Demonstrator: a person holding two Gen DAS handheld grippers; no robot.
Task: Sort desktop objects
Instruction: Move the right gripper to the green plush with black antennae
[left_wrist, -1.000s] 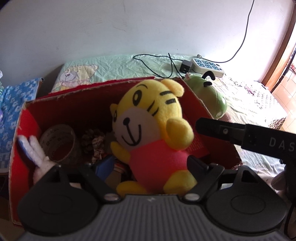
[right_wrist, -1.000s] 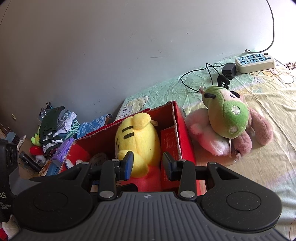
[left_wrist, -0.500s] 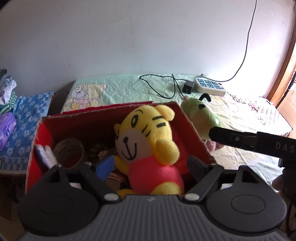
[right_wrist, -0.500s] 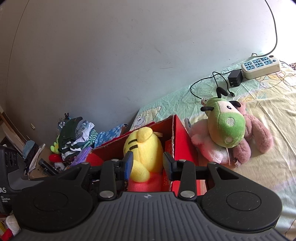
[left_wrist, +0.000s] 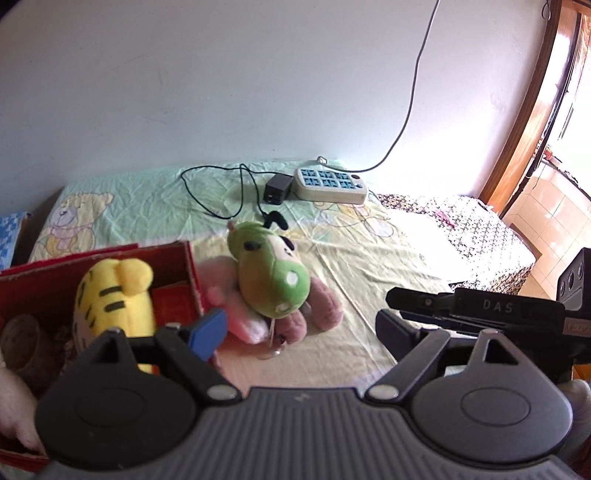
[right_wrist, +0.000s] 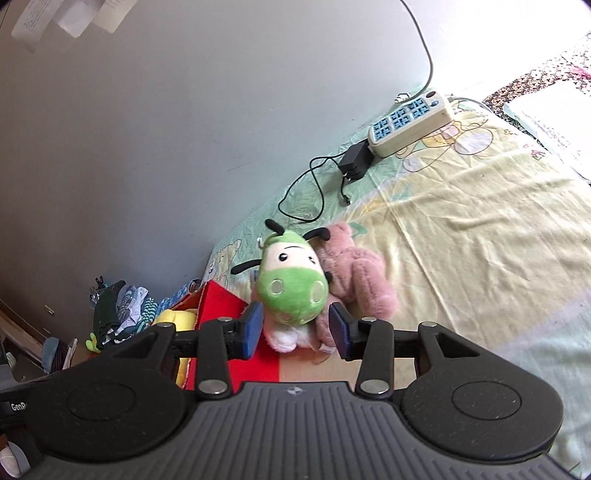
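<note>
A green and pink plush toy (left_wrist: 271, 280) lies on the bed sheet just right of a red cardboard box (left_wrist: 194, 271). A yellow tiger plush (left_wrist: 110, 299) sits inside the box. My left gripper (left_wrist: 299, 334) is open and empty, back from the box and toy. In the right wrist view the green and pink plush toy (right_wrist: 295, 291) is straight ahead of my right gripper (right_wrist: 295, 330), which is open with its blue pads either side of the toy's lower part, not closed on it. The box (right_wrist: 221, 306) and the tiger (right_wrist: 177, 319) lie to the left.
A white power strip (left_wrist: 330, 182) with a black adapter (left_wrist: 277, 188) and cables lies by the wall at the back. A roll of tape (left_wrist: 22, 339) is in the box. Folded clothes (right_wrist: 122, 314) are piled at left. The right gripper's body (left_wrist: 480, 310) crosses the left view.
The left gripper has pulled back and swung right, away from the tiger in the box. The right gripper has moved right and now faces the green and pink plush with its jaws wider.
</note>
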